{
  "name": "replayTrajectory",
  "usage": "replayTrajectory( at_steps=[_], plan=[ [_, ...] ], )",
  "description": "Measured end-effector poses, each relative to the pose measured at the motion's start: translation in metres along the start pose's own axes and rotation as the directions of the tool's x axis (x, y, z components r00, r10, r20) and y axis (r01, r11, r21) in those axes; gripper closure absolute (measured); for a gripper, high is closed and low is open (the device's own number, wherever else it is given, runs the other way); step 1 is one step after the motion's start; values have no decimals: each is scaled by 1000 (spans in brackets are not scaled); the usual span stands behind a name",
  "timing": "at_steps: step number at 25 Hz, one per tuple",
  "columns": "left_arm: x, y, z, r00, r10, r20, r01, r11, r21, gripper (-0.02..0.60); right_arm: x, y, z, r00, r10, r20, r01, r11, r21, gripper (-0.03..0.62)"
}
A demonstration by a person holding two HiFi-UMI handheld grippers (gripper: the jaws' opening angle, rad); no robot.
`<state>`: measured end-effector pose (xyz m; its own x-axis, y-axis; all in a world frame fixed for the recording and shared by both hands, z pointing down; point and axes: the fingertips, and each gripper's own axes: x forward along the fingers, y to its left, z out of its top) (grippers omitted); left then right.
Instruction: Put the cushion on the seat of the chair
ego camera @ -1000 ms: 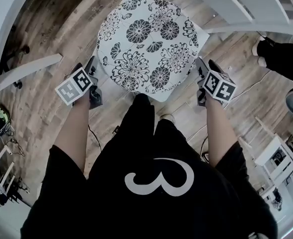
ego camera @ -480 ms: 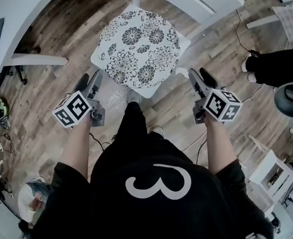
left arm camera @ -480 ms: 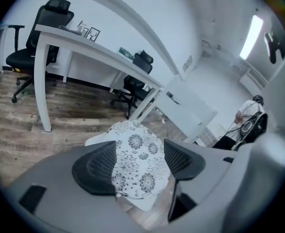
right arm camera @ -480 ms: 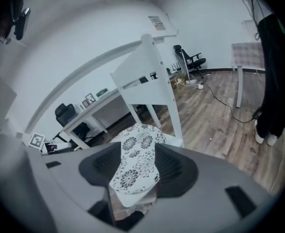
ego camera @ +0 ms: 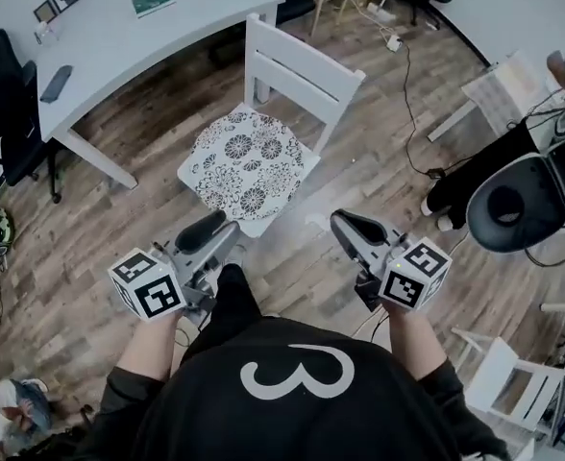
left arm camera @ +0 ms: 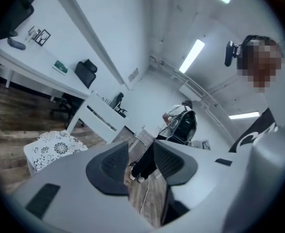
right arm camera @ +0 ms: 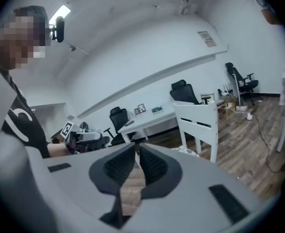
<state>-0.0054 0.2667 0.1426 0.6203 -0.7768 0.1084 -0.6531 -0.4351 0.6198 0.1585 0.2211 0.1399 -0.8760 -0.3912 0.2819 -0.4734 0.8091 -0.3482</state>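
The round-cornered cushion (ego camera: 249, 166) with black flower print lies flat on the seat of the white chair (ego camera: 302, 75); it also shows in the left gripper view (left arm camera: 53, 147). Both grippers are held up near my body, well short of the chair and apart from the cushion. My left gripper (ego camera: 215, 227) points level; its jaws are closing, with a clear gap (left arm camera: 140, 152) and nothing between them. My right gripper (ego camera: 345, 224) is closing too, down to a thin slit (right arm camera: 136, 152), and holds nothing. In the right gripper view the chair (right arm camera: 200, 123) stands ahead.
A white desk (ego camera: 119, 27) stands behind the chair on the left, with a black office chair (ego camera: 4, 84) beside it. A person in black (ego camera: 513, 176) sits at the right. Cables (ego camera: 407, 75) run over the wooden floor, and small white furniture (ego camera: 513, 382) stands at the lower right.
Both grippers have risen and drawn back from the cushion's sides toward my body. The cushion stays on the seat and now looks farther away. Both pairs of jaws stand narrower.
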Motion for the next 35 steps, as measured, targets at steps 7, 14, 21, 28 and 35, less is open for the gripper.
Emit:
replayTrajectory(
  at_steps=[7,14,21,28,35],
  plan=[
    [-26,-117,6,991,-134,-9,134,978,159,566,-48,95,28,964,261,47,-262,965,15,574],
    [-39,-170,1,986,-167,-23,167,959,228,568,-74,135,28,926,365,97,-370,928,41,585],
    [-43,-198,-9,983,-182,-16,180,948,262,568,-94,148,21,919,376,119,-379,925,0,585],
    [-38,-218,-11,982,-186,-21,185,941,284,568,-110,149,23,916,377,136,-380,925,-7,586],
    [-37,-216,-14,989,-147,-17,147,951,273,568,-111,147,16,913,383,140,-389,921,23,586]
  ],
)
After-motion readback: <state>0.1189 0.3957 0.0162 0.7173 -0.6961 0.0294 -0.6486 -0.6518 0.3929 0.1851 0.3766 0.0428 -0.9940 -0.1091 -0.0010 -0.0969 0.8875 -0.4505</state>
